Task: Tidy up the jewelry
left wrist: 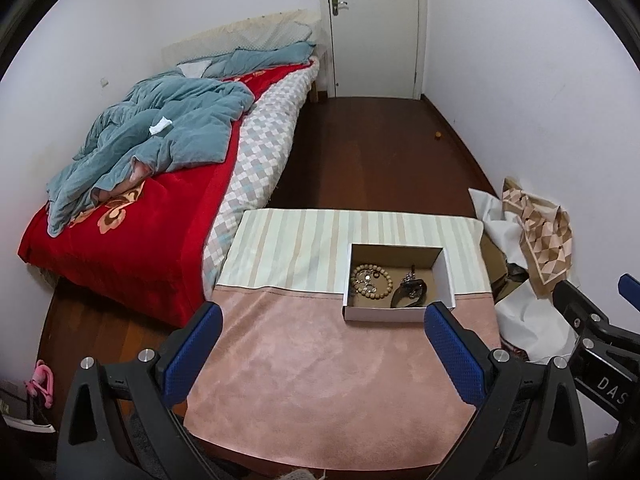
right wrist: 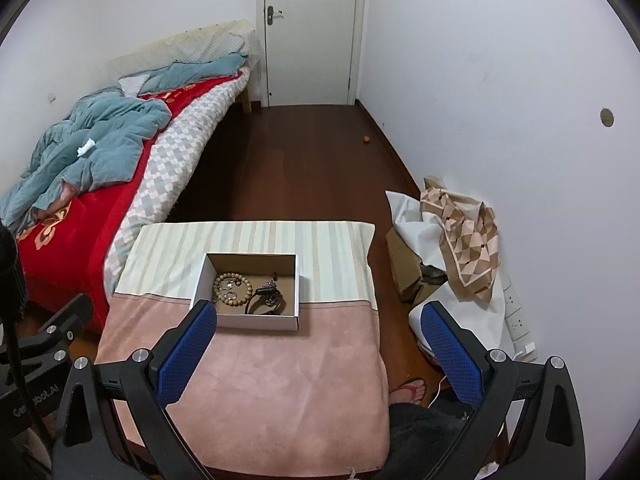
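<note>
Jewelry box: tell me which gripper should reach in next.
Left, probably. The box sits ahead between the left gripper fingers, its right fingertip near the box's corner. The right gripper centres beside the box. Both are open and empty.

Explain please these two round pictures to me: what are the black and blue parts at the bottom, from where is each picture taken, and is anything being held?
There is no robot arm here. A person holds one hand-held gripper in each hand, and each carries a wide-angle camera looking forward, which makes the pictures round. The black arms with blue pads are the jaws.

One picture looks out from the left gripper, the other from the right gripper. Both stand wide open and hold nothing.

Before them is a table under a pink and striped cloth. On it sits an open cardboard box holding a wooden bead bracelet, a dark strap, perhaps a watch, and small metal pieces too small to identify. A bed stands to the left.
</note>
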### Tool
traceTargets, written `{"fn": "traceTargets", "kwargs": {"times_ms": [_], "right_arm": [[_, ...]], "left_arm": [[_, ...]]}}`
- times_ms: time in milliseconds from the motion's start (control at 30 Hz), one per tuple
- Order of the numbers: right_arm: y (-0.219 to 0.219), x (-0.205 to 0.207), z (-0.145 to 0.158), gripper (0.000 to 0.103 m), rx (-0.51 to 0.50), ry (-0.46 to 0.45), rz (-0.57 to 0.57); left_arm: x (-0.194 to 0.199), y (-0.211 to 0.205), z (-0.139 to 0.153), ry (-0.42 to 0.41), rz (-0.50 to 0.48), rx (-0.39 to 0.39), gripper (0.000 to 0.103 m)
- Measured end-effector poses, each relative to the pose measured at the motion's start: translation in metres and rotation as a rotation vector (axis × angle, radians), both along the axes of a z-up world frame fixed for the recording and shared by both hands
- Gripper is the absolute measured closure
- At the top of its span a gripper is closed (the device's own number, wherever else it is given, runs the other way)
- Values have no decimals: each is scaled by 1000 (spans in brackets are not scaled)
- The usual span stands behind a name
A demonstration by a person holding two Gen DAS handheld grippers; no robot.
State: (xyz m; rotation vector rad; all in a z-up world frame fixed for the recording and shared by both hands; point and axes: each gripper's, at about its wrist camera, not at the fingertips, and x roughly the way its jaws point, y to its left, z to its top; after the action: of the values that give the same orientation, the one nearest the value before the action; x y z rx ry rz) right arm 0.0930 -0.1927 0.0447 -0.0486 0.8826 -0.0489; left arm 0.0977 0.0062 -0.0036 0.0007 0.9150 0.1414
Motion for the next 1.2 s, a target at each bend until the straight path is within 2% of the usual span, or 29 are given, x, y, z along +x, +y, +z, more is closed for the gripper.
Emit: {"fn": "traceTargets", "kwargs": {"times_ms": [400,1200], "right_arm": [[-2,22,-27,0,3,76,-7],[-2,25,-28,0,9,93,4]], "left_arm": [[15,-1,-18,53,-4,-13,0],[15,0,-22,67,-4,-25,0]]}}
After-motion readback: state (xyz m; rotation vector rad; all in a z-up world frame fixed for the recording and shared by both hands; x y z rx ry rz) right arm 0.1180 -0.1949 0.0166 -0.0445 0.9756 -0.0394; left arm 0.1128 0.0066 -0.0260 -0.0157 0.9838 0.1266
